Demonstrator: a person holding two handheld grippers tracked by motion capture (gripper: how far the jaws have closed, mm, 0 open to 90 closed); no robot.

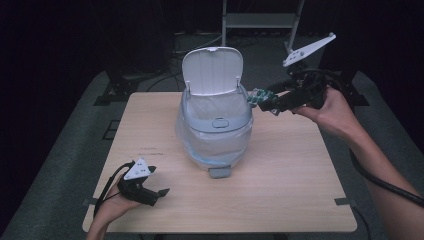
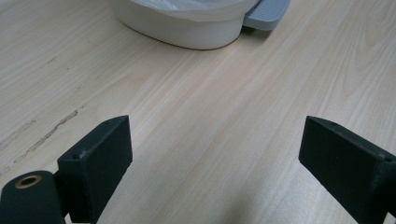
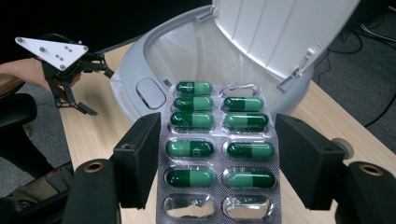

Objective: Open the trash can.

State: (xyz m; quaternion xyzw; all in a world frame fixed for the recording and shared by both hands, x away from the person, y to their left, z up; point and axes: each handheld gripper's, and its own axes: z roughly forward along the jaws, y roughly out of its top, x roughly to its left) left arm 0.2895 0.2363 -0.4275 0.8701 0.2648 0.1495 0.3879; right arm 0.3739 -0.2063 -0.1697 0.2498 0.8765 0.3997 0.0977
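A white pedal bin (image 1: 215, 131) with a clear liner stands mid-table, its lid (image 1: 212, 70) raised. My right gripper (image 1: 264, 102) hovers at the bin's right rim, shut on a silver blister pack (image 1: 257, 95). In the right gripper view the blister pack (image 3: 217, 140) holds several green capsules and some burst pockets, and the jaws of the right gripper (image 3: 217, 161) press on its two long edges. It points toward the bin's open mouth (image 3: 187, 60). My left gripper (image 1: 156, 194) rests near the table's front left corner. The left gripper (image 2: 215, 158) is open with nothing between its jaws.
The bin's grey pedal (image 1: 219, 172) sticks out toward the front, and the pedal (image 2: 266, 9) lies ahead of the left gripper. The wooden table (image 1: 290, 190) has dark floor around it. A metal frame (image 1: 260, 20) stands beyond the far edge.
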